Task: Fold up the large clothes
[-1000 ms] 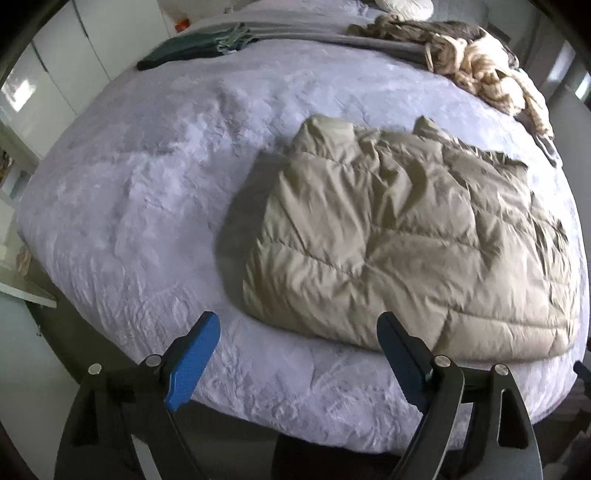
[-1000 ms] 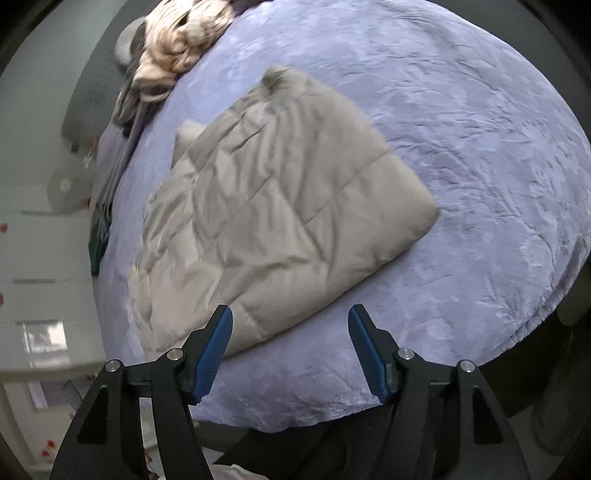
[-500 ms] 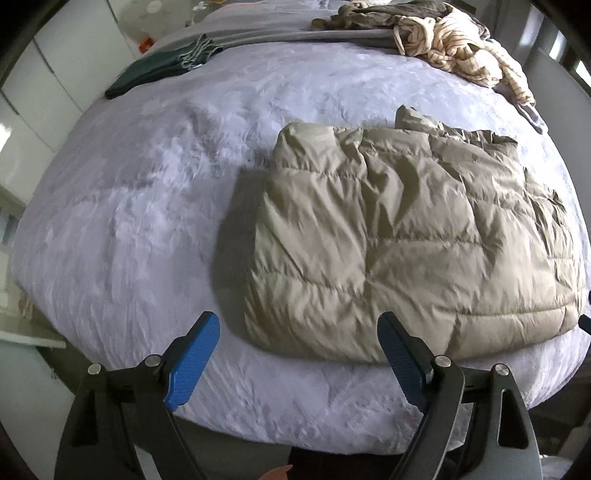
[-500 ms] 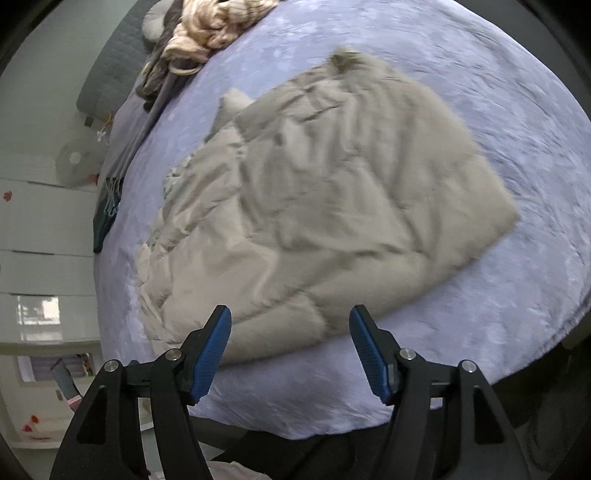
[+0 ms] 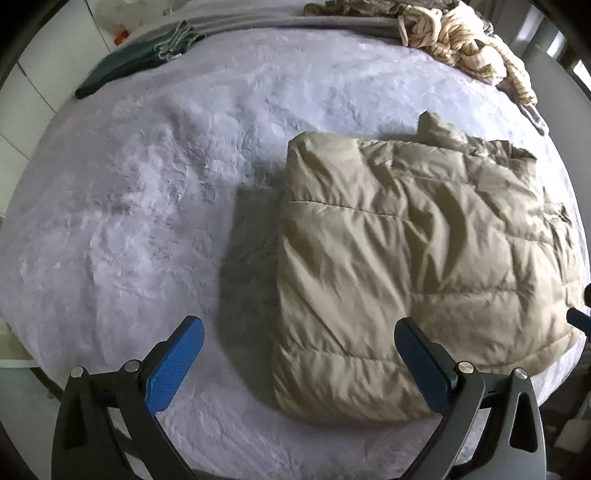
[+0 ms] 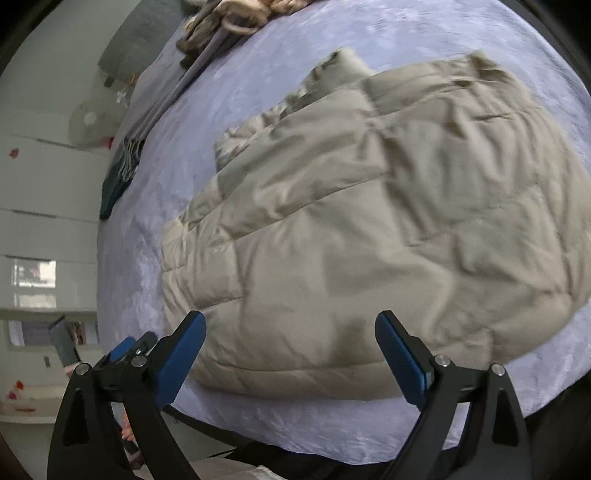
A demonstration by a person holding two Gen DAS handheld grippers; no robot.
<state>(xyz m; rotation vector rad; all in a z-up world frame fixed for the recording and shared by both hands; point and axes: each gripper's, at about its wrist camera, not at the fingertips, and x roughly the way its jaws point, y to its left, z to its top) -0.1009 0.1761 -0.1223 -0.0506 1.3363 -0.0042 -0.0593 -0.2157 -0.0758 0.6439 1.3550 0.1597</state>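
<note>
A beige quilted puffer jacket lies folded into a rough rectangle on a lavender plush bed cover. My left gripper is open and empty, hovering over the jacket's near left corner. In the right wrist view the jacket fills most of the frame. My right gripper is open and empty, just above the jacket's near edge. The left gripper's blue pads show at the lower left of that view.
A heap of cream and brown clothes lies at the far right of the bed. A dark green fringed cloth and a grey blanket lie along the far edge. White cabinets stand beside the bed.
Both grippers have moved closer to the jacket, which now looks larger in both views. Both stay open. The jacket has not moved.
</note>
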